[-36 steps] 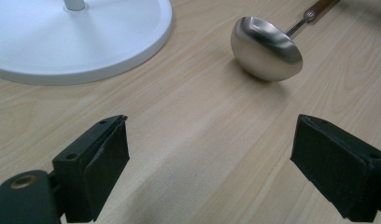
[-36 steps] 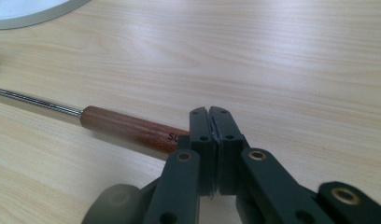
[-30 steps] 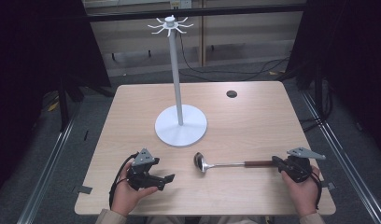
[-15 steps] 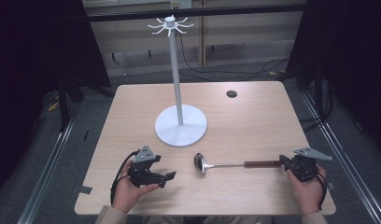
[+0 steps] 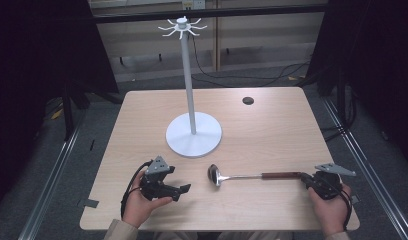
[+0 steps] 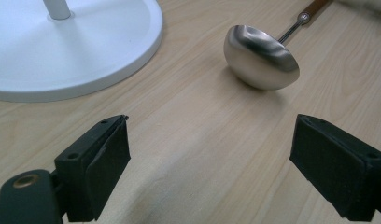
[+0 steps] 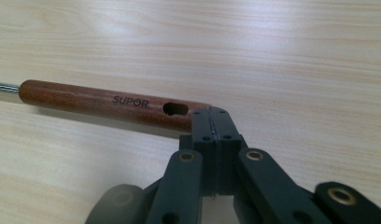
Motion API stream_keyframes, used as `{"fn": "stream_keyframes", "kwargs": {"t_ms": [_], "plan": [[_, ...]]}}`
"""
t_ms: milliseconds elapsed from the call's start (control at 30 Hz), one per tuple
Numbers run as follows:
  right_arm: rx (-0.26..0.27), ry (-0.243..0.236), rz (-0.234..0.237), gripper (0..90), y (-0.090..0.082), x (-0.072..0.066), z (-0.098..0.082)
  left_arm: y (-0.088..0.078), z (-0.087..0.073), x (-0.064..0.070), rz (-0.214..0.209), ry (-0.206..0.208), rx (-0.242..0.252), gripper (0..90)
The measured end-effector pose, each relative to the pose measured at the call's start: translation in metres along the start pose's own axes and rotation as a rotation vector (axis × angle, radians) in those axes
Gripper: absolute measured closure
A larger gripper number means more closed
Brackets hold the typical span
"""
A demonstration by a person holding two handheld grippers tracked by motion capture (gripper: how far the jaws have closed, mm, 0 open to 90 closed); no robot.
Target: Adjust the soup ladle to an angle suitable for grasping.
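I read the job as hanging the ladle point(image 5: 252, 176) on the white stand point(image 5: 193, 131), and almost all of it is left. The ladle lies flat on the table point(image 5: 272, 125) near its front edge, bowl toward the middle, wooden handle point(image 7: 109, 105) pointing right.

My right gripper point(image 5: 312, 180) sits at the handle's far-right end. In the right gripper view its jaws are pressed together, tips right at the end of the handle just past the hanging hole point(image 7: 175, 109); I cannot tell whether they pinch the handle's tip or merely rest against it. My left gripper point(image 5: 178, 190) rests on the table left of the bowl point(image 6: 261, 58), jaws spread wide, nothing between them, well apart from the ladle.

Left to do, as I judge it: secure the handle, lift, and thread the hole onto one of the hooks point(image 5: 182, 26) atop the pole.

The stand's round base sits just beyond the bowl, so I'd lift clear of it. A small dark disc point(image 5: 248, 100) lies far right, out of the way.
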State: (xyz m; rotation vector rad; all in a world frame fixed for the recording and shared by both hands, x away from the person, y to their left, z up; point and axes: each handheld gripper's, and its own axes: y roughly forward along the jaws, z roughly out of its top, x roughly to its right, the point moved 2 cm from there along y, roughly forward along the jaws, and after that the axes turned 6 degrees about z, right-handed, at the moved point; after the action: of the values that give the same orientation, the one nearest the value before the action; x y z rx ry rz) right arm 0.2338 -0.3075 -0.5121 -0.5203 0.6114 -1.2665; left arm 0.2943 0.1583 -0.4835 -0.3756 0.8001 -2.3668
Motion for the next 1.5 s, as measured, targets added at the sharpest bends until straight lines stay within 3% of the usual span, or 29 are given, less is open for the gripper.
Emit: {"fn": "stream_keyframes", "kwargs": {"t_ms": [167, 300, 400, 633, 833, 1133, 1500], "plan": [[0.000, -0.010, -0.009, 88.7, 0.009, -0.003, 0.010, -0.001, 0.001, -0.001, -0.003, -0.001, 0.005, 11.7], [-0.032, 0.002, -0.031, 87.4, 0.025, -0.006, 0.017, 0.000, -0.001, -0.002, 0.001, -0.015, 0.004, 11.8], [-0.022, 0.018, -0.037, 87.3, 0.032, -0.006, 0.021, 0.000, -0.001, -0.003, -0.003, -0.018, 0.009, 11.8], [-0.043, 0.024, -0.058, 84.9, 0.053, -0.007, 0.044, -0.002, 0.000, -0.007, 0.000, -0.023, 0.016, 11.9], [-0.043, 0.038, -0.040, 82.0, 0.074, -0.010, 0.067, 0.000, -0.001, -0.010, -0.001, -0.033, 0.015, 12.0], [-0.056, 0.068, -0.013, 78.2, 0.101, -0.019, 0.084, 0.001, -0.001, -0.012, -0.009, -0.035, 0.009, 12.1], [-0.072, 0.053, 0.002, 73.9, 0.130, -0.034, 0.106, 0.004, -0.002, -0.018, -0.016, -0.055, 0.016, 12.3]]}}
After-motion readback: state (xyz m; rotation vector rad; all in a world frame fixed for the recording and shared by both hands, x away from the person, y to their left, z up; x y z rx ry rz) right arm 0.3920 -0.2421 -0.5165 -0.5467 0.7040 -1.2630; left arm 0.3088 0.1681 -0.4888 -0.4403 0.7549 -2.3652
